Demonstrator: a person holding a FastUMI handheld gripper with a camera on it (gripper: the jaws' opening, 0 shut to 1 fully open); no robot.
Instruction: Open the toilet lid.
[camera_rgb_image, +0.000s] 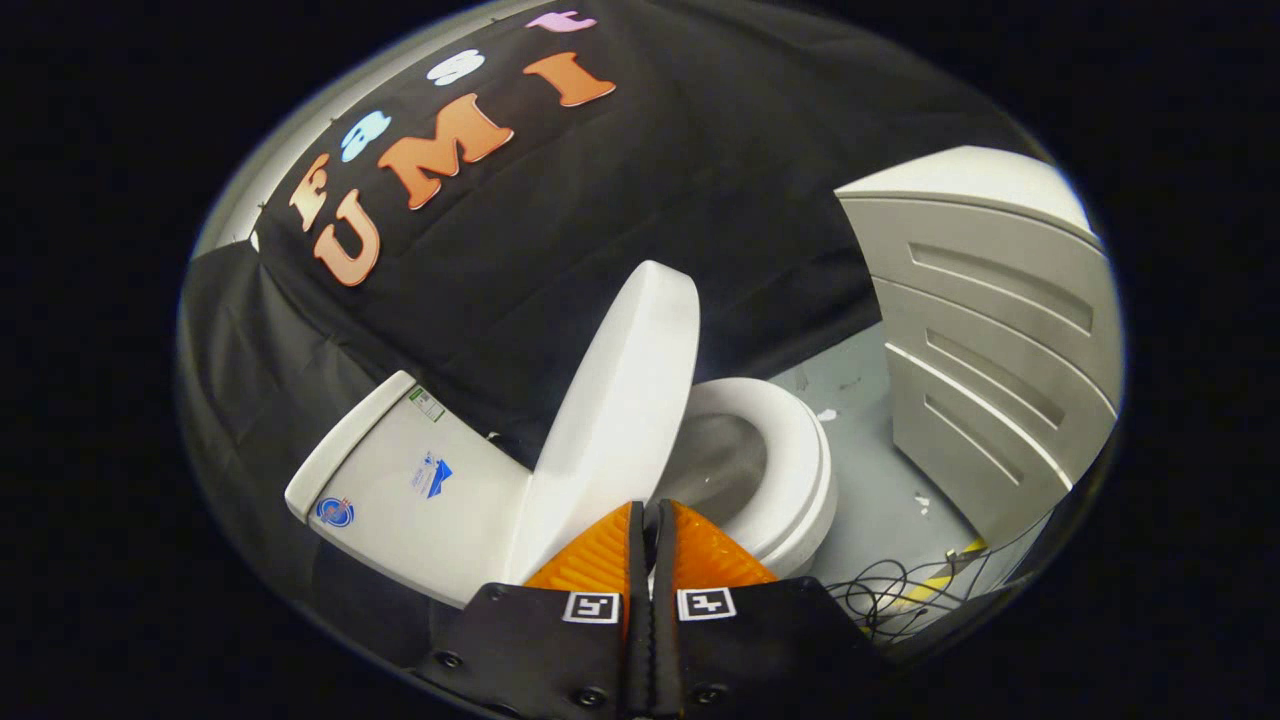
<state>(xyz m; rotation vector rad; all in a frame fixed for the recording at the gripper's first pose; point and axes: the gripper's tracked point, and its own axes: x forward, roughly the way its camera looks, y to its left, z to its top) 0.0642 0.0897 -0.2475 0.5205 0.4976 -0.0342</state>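
A white toilet lies just ahead of my fingers, tilted in this rolled view. Its lid (620, 400) is raised and stands nearly upright between the tank (400, 490) and the seat ring (800, 470). The bowl (715, 465) under the ring is exposed. My gripper (646, 508) is shut, its fingers pressed together with only a thin slit between them and nothing held. The fingertips sit right at the lid's near edge; whether they touch it I cannot tell.
A pale grey cabinet (990, 350) with grooved drawer fronts stands beyond the bowl on the right. Grey floor (860, 400) runs between it and the toilet. Loose black cables (895, 595) lie on the floor near my fingers. Black cloth hangs behind the tank.
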